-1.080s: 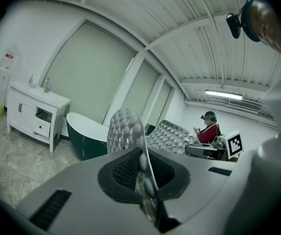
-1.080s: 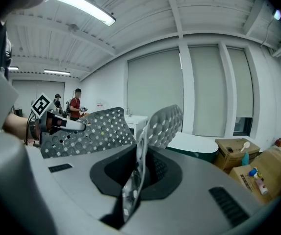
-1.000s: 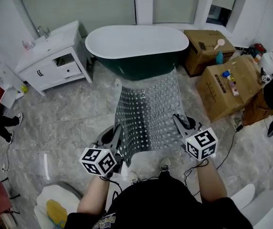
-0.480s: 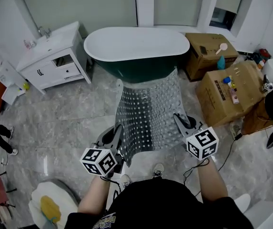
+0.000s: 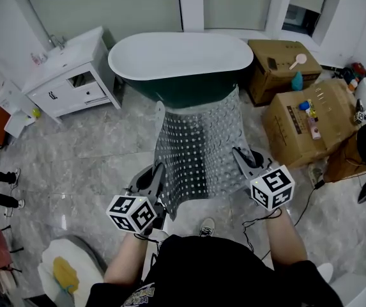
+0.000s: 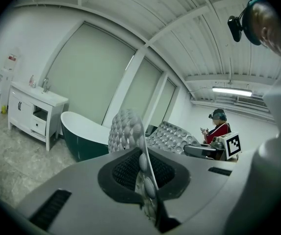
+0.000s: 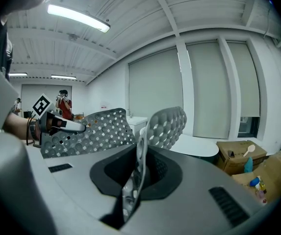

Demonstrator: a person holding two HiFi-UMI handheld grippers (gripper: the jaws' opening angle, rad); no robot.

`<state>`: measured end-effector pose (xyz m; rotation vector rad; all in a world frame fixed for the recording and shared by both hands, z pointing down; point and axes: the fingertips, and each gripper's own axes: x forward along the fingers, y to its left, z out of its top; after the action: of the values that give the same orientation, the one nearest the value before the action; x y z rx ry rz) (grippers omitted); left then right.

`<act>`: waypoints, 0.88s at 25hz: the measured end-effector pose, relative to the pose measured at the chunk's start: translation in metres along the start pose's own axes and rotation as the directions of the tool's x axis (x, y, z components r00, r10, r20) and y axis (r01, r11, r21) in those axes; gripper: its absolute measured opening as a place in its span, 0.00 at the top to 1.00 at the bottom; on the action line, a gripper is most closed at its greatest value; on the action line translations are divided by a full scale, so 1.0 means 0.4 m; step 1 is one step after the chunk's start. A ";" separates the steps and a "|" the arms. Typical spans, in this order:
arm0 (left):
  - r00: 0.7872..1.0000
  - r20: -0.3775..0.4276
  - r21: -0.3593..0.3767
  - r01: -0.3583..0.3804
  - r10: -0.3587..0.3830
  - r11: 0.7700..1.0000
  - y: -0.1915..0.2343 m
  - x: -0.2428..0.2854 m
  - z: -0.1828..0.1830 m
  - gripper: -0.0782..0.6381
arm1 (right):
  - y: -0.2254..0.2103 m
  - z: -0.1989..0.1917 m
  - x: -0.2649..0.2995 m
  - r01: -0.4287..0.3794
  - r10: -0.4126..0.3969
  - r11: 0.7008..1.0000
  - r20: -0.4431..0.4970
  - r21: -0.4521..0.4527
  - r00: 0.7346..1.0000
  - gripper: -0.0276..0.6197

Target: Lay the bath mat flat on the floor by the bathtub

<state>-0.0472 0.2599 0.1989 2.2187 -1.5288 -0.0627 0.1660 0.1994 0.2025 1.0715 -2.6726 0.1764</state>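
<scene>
The marble floor (image 5: 99, 152) lies bare in front of the dark green bathtub (image 5: 179, 59), and I judge that strip to be where the mat belongs. The bath mat (image 5: 198, 149) hangs in the air between the tub and me, stretched out like a sheet. Its far edge is close to the tub's base (I cannot tell whether it touches anything there). I read this as the carry-and-position step, with the laying not yet done. Next I need to lower both hands together, let the far edge land by the tub, then bring the near edge down without folds. The left gripper (image 5: 157, 179) is clenched on the mat's near left corner and the right gripper (image 5: 240, 160) on its near right corner. In each gripper view the mat's edge runs pinched between the 2 jaws.
</scene>
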 end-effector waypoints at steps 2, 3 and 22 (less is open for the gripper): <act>1.000 0.000 0.003 -0.001 0.001 1.000 -0.015 0.019 -0.002 0.85 | -0.021 -0.004 -0.003 -0.005 0.005 1.000 0.000 0.002 1.000 0.91; 1.000 -0.001 0.004 -0.001 0.001 1.000 -0.022 0.028 -0.003 0.85 | -0.032 -0.006 -0.004 -0.006 0.006 1.000 0.000 0.004 1.000 0.91; 1.000 -0.023 -0.015 0.018 -0.018 1.000 0.104 0.203 0.063 0.85 | -0.131 0.027 0.162 0.020 -0.020 0.999 -0.007 0.036 1.000 0.91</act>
<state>-0.0593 0.1667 0.2089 2.2144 -1.4914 -0.0527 0.1552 0.1165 0.2110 1.1066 -2.6617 0.2248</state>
